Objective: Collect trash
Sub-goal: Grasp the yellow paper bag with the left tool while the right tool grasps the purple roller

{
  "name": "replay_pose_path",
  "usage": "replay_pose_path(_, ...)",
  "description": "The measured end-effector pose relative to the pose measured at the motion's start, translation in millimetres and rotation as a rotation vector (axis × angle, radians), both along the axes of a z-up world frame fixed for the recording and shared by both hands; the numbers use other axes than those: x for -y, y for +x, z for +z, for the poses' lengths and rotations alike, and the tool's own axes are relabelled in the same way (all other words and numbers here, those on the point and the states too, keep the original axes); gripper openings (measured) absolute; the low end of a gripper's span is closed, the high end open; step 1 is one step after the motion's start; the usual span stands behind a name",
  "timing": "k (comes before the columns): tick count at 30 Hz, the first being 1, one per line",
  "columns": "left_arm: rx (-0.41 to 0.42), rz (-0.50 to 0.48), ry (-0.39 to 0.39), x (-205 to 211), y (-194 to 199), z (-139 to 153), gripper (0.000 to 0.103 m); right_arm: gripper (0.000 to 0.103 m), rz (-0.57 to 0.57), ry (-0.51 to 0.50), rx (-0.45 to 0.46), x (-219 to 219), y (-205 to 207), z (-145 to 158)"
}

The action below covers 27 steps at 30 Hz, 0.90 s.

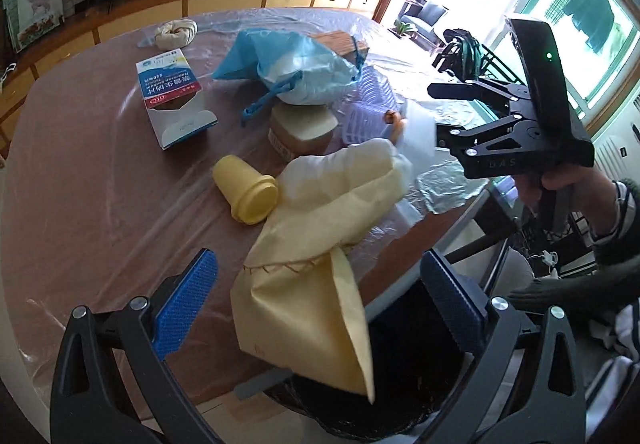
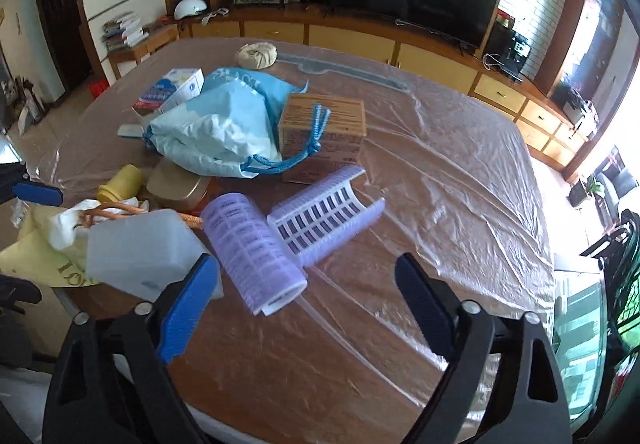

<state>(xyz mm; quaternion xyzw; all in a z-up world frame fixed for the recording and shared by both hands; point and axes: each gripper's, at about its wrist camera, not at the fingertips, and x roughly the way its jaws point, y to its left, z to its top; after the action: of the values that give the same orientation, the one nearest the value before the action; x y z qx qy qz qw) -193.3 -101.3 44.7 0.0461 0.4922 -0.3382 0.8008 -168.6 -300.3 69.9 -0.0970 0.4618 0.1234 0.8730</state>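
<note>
**A:** What was shown on the table, and where was the trash?

**B:** A brown table under clear plastic sheeting was shown; the trash was heaped toward its near edge. A yellow paper bag was seen hanging over that edge above a black bin; a yellow cup lay on its side just beside the bag. A blue drawstring bag, a cardboard box, a medicine carton and a lilac plastic holder with a purple-labelled wrapper were also seen.

**A:** How were the claws held?

**B:** The left gripper was spread wide with nothing between its blue pads; the paper bag was framed loosely, and contact with the pads could not be confirmed. The right gripper was likewise spread and empty above the lilac holder.

**A:** What could have gone wrong?

**B:** The paper bag seemed unsupported; it could have slid past the bin's rim onto the floor. The cup, judged likely to roll, could have been knocked off by a careless sweep; the slick sheeting could have been snagged and dragged, so that the whole heap was shifted. The thin wrapper might have been crushed or missed on closing.
</note>
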Motion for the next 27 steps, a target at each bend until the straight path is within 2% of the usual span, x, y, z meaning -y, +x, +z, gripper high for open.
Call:
replay_pose_path(4, -0.013, 0.025, 0.004, 1.1, 17.4, -7.2, 0.086, 0.079, 0.055, -0.01, -0.028, -11.4, 9.0, -10.7)
replay_pose_path(5, -0.018, 0.029, 0.007, -1.0, 20.6, -6.6, 0.077, 0.077, 0.066, -0.013, -0.038, -13.6, 9.4, -13.5)
replay_pose_path(9, -0.048, 0.016, -0.007, -3.4, 22.2, -10.5, 0.059, 0.062, 0.092, 0.012, -0.086, -20.1, 8.3, -24.0)
replay_pose_path(14, -0.042, -0.002, -0.012, -6.1, 20.1, -13.9, 0.047, 0.049, 0.102, 0.031, -0.083, -23.2, 1.5, -23.3)
replay_pose_path(17, -0.059, -0.002, -0.03, -11.0, 20.2, -14.3, 0.043, 0.049, 0.105, 0.025, -0.08, -22.4, -0.1, -21.6)
replay_pose_path(19, -0.062, -0.01, -0.033, -12.6, 18.8, -15.0, 0.043, 0.054, 0.106, 0.013, -0.086, -24.5, -3.8, -21.1)
replay_pose_path(20, -0.063, -0.012, -0.03, -13.4, 18.9, -15.8, 0.043, 0.068, 0.103, 0.003, -0.086, -25.2, -5.3, -21.1)
replay_pose_path(21, -0.063, -0.009, -0.025, -14.6, 19.4, -16.4, 0.047, 0.074, 0.097, -0.014, -0.076, -26.2, -6.3, -20.6)
replay_pose_path(27, -0.087, 0.002, -0.035, -22.7, 23.1, -20.4, 0.052, 0.073, 0.101, -0.009, -0.064, -29.1, -1.8, -19.3)
